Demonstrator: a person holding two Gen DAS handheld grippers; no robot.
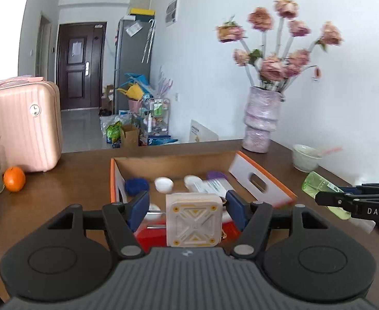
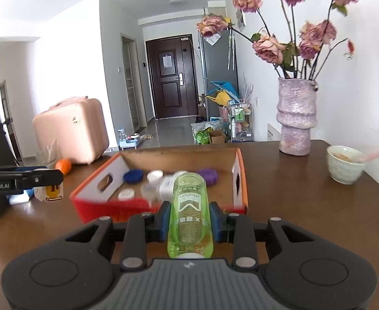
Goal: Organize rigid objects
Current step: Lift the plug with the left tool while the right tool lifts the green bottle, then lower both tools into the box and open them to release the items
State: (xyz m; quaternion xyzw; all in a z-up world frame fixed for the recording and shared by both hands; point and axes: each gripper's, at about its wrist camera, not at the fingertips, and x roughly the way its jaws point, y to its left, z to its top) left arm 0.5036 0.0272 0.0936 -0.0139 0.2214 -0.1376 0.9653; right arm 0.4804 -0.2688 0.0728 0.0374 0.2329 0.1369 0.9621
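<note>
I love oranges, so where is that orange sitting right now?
The orange sits on the brown table, left of the cardboard box, just in front of the pink suitcase.

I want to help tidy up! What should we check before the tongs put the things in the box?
1. Left tongs open around cube; pads touching it: cannot tell.
2. Right tongs squeezing green bottle: ok.
3. Box open on top: ok.
4. Free space inside box: ok, near the back wall.
5. Bottle lined up with box: ok, pointing at it.
6. Bowl and vase out of the way: ok.
</note>
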